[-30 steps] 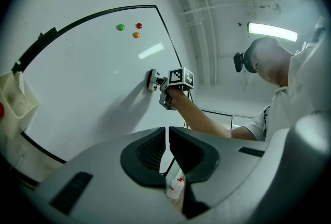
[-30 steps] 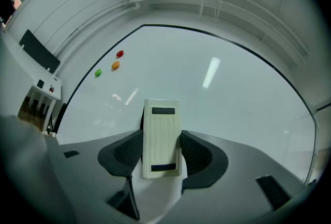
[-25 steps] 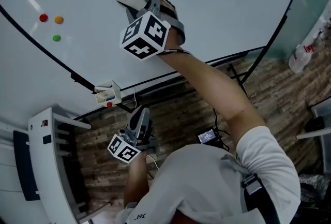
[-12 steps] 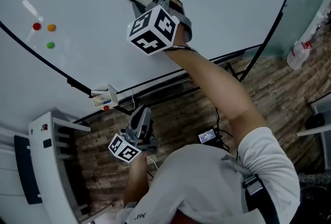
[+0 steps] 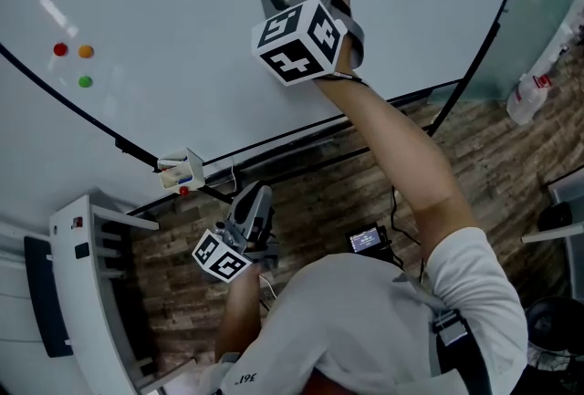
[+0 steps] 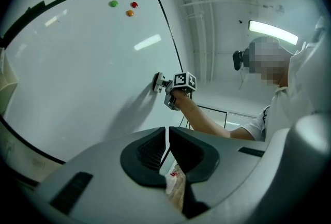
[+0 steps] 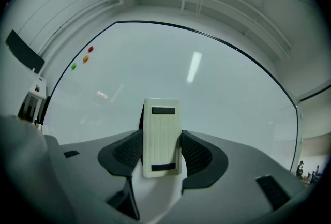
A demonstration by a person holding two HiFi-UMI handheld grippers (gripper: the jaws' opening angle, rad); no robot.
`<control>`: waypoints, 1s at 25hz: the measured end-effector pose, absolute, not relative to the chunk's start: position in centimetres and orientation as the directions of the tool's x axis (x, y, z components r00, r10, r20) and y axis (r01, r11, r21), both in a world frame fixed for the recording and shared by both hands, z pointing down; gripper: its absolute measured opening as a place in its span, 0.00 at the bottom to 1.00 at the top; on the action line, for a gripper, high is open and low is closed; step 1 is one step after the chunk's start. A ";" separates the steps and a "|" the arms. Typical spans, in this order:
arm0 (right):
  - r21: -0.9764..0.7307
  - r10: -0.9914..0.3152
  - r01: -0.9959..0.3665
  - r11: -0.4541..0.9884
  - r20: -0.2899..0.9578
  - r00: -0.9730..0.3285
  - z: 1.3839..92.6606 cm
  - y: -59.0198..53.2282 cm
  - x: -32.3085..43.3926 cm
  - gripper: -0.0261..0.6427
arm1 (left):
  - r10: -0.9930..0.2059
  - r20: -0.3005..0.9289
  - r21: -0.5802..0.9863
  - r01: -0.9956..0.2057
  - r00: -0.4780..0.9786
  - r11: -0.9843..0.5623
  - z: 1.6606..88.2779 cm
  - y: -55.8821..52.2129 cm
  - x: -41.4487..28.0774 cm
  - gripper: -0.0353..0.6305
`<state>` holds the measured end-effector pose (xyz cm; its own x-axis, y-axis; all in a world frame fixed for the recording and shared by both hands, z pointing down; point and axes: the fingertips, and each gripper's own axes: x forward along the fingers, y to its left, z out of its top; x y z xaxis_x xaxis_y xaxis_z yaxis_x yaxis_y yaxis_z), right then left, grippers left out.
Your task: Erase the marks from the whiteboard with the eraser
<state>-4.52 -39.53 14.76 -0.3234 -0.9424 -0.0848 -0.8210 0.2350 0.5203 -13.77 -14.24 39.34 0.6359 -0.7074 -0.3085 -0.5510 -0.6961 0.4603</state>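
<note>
Bottom of the head view, nearest the camera: the person's white shirt (image 5: 365, 329), with both arms reaching up the frame. The left gripper (image 6: 168, 144) is held low, lower left of centre in the head view, over the wood-plank floor (image 5: 493, 147) and well apart from the board. Its own view shows the two jaws closed together with only a hairline slit and nothing between them. A small device with a lit screen (image 5: 367, 241) sits just right of it in the frame, and a white rack (image 5: 82, 229) fills the lower left corner. A small box (image 5: 182, 171) with red and blue bits sits at the board's dark lower edge, left of centre. The right arm (image 5: 392, 147) stretches from the shirt up to top centre. The right gripper (image 7: 161, 153) is clamped on the eraser (image 7: 162, 124), a cream rectangular block with two dark bars that stands upright between the ribbed pads, which press on its two long sides. The left gripper view shows the eraser pressed flat against the whiteboard (image 5: 411, 1), in the board's upper middle in the head view. The whiteboard fills the top half of the head view and is pale with a thin dark frame. Three round magnets sit far left on it, well apart from the eraser: red (image 5: 60, 48) and orange (image 5: 85, 50) side by side, green (image 5: 85, 81) below. At the right edge beyond the board is a white plastic item with red on it (image 5: 527, 99); bag or bottle, can't tell.
</note>
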 end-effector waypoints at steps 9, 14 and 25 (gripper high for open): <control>0.512 -0.956 -0.839 0.184 -0.104 -0.273 14.8 -40.5 -0.4 0.41 | -0.696 -0.302 0.458 -0.541 0.651 -0.705 39.4 -14.9 -12.5 0.07; 0.510 -0.965 -0.847 0.154 -0.109 -0.241 14.8 -41.0 2.0 0.41 | -0.692 -0.299 0.457 -0.538 0.657 -0.708 39.2 -15.1 -11.9 0.07; 0.499 -0.976 -0.860 0.108 -0.110 -0.186 15.3 -42.0 5.9 0.41 | -0.689 -0.289 0.457 -0.537 0.665 -0.710 39.3 -15.4 -11.3 0.07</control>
